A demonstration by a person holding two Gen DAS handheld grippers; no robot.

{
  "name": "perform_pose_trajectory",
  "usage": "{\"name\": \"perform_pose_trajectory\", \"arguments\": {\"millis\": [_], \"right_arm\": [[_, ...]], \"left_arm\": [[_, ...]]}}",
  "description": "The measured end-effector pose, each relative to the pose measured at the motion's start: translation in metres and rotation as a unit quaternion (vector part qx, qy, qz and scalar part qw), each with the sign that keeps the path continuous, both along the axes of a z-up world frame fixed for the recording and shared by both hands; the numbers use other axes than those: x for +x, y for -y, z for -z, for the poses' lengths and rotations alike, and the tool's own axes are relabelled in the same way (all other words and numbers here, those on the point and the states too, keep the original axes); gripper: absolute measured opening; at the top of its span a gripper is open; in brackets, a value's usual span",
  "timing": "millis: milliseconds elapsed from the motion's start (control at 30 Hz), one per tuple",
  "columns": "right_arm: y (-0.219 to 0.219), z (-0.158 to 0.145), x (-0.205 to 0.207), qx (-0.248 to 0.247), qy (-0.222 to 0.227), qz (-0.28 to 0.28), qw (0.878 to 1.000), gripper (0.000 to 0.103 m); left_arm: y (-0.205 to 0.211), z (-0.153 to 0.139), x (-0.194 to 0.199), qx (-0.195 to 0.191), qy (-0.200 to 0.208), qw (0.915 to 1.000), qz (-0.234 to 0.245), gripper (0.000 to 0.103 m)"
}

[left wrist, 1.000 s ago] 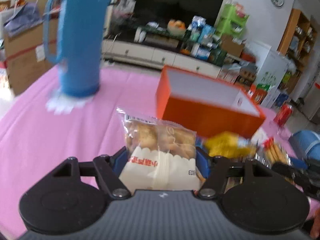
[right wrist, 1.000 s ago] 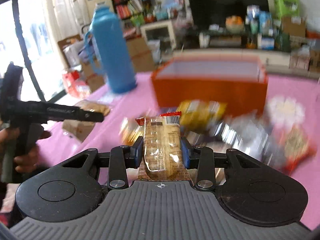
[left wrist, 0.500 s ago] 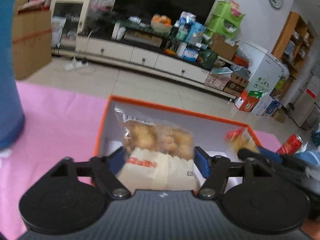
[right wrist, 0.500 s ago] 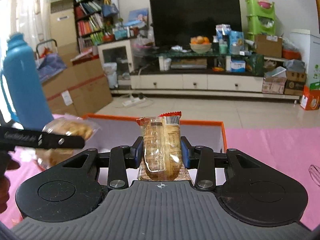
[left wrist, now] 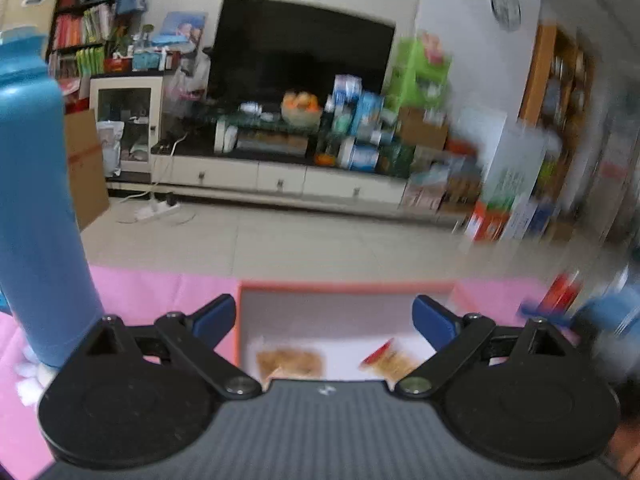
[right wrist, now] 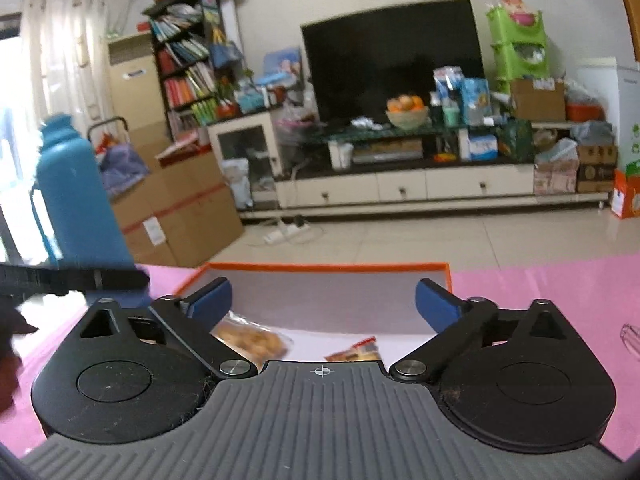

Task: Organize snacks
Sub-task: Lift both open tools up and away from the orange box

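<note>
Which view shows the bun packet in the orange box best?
Right wrist: the bun packet is sharp, though partly behind the hand-held gripper's linkage. Left wrist shows it blurred, cut off by the gripper body, inside the orange box.

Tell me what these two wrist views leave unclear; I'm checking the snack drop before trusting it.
- Bun packet: right wrist view, near part hidden by the right gripper body.
- Red-topped packet: cut off likewise; label unreadable.
- Orange box: left wrist view, near half hidden behind the left gripper.
- Left view's right edge: motion-blurred.
</note>
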State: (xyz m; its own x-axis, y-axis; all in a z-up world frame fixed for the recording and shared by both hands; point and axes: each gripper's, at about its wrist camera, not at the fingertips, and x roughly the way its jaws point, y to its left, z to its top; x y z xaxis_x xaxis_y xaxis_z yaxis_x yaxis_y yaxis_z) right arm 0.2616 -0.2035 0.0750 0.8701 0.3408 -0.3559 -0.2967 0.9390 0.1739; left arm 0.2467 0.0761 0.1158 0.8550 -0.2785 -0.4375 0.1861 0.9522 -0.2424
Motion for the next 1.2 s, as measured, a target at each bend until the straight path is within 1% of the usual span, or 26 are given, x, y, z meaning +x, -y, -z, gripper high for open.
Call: {"name": "perform_pose_trajectory", "arguments": {"millis": [33,67,133,233,300,367,400,467,533,600,700,800,900,1000,1067,1133,1200], "right_arm": [[0.001,-0.005,-0.007,0.000,0.008,-0.002,1.000,0.088],[0.003,-0.009,-0.015,-0.003,0.016,-0.003,1.000,0.088],[0.007,-0.015,-0.027,-0.011,0.029,-0.005,1.000,0.088],[0.018,-0.024,-0.041,-0.022,0.038,-0.004,0.999,0.088],[0.030,-0.032,-0.053,-0.015,0.046,0.004,0.999,0.088],[0.042,-0.041,-0.066,0.000,0.057,0.008,0.998,0.088],[0.048,-0.045,-0.073,0.006,0.062,0.012,0.998,0.088],[0.056,-0.050,-0.082,0.012,0.062,0.017,0.998,0.088],[0.062,-0.053,-0.095,0.017,0.065,0.014,0.998,0.088],[0.068,-0.051,-0.110,0.024,0.065,0.025,0.997,0.088],[0.077,-0.042,-0.139,0.036,0.053,0.046,0.997,0.088],[0.082,-0.039,-0.171,0.044,0.049,0.054,0.996,0.088],[0.083,-0.040,-0.200,0.046,0.053,0.053,0.996,0.088],[0.083,-0.052,-0.227,0.046,0.069,0.051,0.995,0.088],[0.084,-0.066,-0.243,0.047,0.088,0.050,0.994,0.088],[0.085,-0.087,-0.258,0.050,0.113,0.047,0.991,0.088],[0.085,-0.108,-0.272,0.046,0.138,0.047,0.988,0.088]], "left_arm": [[-0.004,-0.011,0.000,-0.024,-0.011,0.9996,0.009,0.097],[-0.007,-0.023,0.000,-0.034,-0.023,0.9991,0.013,0.097],[-0.009,-0.038,-0.015,-0.037,-0.004,0.9992,-0.013,0.098],[-0.002,-0.058,-0.039,-0.019,0.022,0.9992,-0.026,0.099],[0.006,-0.075,-0.052,-0.007,0.032,0.9993,-0.016,0.099],[0.023,-0.101,-0.061,0.026,0.049,0.9985,-0.003,0.099],[0.032,-0.116,-0.067,0.049,0.062,0.9968,0.001,0.099],[0.048,-0.144,-0.081,0.080,0.094,0.9923,0.011,0.099],[0.064,-0.182,-0.100,0.094,0.124,0.9877,0.020,0.099],[0.075,-0.216,-0.120,0.084,0.150,0.9846,0.029,0.099],[0.088,-0.267,-0.160,0.072,0.190,0.9783,0.041,0.099],[0.103,-0.313,-0.210,0.076,0.236,0.9677,0.047,0.099],[0.114,-0.346,-0.253,0.078,0.272,0.9576,0.053,0.099],[0.118,-0.372,-0.293,0.069,0.297,0.9508,0.056,0.100],[0.119,-0.381,-0.311,0.065,0.301,0.9499,0.056,0.100],[0.115,-0.384,-0.324,0.057,0.306,0.9484,0.061,0.100],[0.110,-0.380,-0.328,0.054,0.306,0.9483,0.063,0.101]]}}
